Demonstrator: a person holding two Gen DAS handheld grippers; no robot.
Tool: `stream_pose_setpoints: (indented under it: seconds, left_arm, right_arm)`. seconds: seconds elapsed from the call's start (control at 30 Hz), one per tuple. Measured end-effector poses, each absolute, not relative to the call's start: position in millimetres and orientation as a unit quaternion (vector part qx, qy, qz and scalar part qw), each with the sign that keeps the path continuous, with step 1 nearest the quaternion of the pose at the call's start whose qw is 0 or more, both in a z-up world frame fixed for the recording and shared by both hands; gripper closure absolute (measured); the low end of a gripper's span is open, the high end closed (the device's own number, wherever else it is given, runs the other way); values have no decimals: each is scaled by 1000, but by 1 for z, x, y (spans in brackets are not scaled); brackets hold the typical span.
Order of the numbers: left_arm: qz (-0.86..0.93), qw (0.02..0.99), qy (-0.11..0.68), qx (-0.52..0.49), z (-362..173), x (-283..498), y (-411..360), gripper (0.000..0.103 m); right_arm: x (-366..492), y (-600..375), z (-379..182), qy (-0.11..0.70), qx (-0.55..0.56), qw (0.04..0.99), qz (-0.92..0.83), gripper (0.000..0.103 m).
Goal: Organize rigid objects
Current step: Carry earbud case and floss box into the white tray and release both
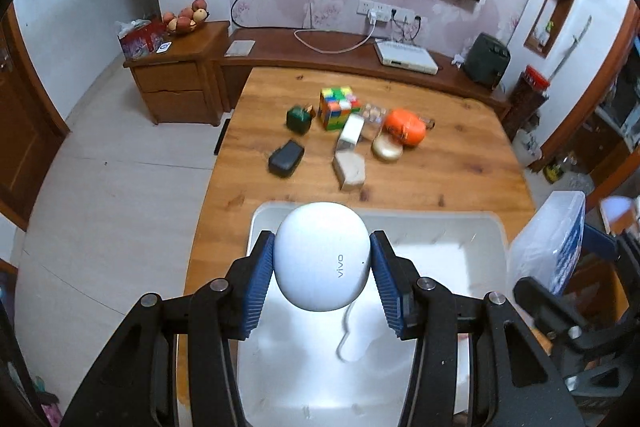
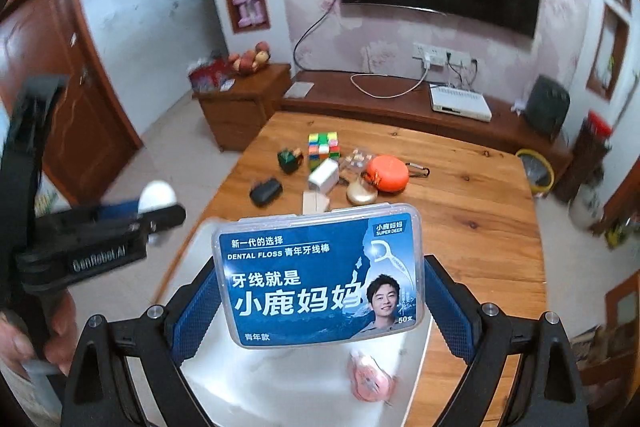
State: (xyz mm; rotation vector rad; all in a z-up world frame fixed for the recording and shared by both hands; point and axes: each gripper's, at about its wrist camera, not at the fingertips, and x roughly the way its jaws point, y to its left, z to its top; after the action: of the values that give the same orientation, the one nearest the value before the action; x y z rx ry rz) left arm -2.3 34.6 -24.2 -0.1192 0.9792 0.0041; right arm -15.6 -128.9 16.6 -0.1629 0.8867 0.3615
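My left gripper (image 1: pixel 322 267) is shut on a white round vivo earbud case (image 1: pixel 320 255) and holds it above a white tray (image 1: pixel 472 227) at the table's near edge. My right gripper (image 2: pixel 320 291) is shut on a blue dental floss box (image 2: pixel 320 275), held above the same tray (image 2: pixel 280 387); a pink object (image 2: pixel 370 375) lies in the tray. The floss box also shows at the right of the left wrist view (image 1: pixel 552 251). The left gripper with the white case shows at the left of the right wrist view (image 2: pixel 156 199).
On the wooden table (image 1: pixel 460 163) lie a colour cube (image 1: pixel 338 107), a green box (image 1: pixel 298 119), a black case (image 1: pixel 285 157), a white box (image 1: pixel 350 133), a beige block (image 1: pixel 349 171), a gold compact (image 1: pixel 387 149) and an orange case (image 1: pixel 404 127). A TV bench stands behind.
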Motion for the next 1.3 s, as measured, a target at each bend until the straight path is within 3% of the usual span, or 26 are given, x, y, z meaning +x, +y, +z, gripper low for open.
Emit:
stream_pose_setpoints:
  seconds: [0.2, 0.4, 0.8, 1.07, 1.13, 1.17, 1.23, 1.3]
  left_arm:
    - [9, 850, 523, -57, -90, -15, 32, 51]
    - [15, 809, 584, -73, -146, -13, 31, 52]
    - [13, 817, 577, -23, -153, -19, 9, 51]
    - [10, 807, 589, -24, -161, -16, 8, 50]
    - [10, 813, 582, -23, -157, -18, 8, 38]
    - [7, 815, 579, -24, -156, -18, 7, 37]
    - [1, 822, 570, -17, -152, -21, 3, 24]
    - [0, 826, 563, -8, -148, -23, 0, 20]
  right_arm:
    - [-34, -121, -50, 440, -130, 877, 141, 9]
    - [-36, -117, -117, 512, -145, 835, 140, 9]
    - [-25, -123, -152, 576, -110, 795, 157, 8]
    - [-30, -125, -150, 568, -102, 798, 174, 7]
    - [-30, -126, -149, 566, -99, 799, 176, 7]
    - [-30, -127, -148, 566, -97, 800, 175, 7]
    - [-30, -129, -148, 566, -91, 801, 171, 7]
    - [-28, -131, -147, 567, -84, 802, 168, 7]
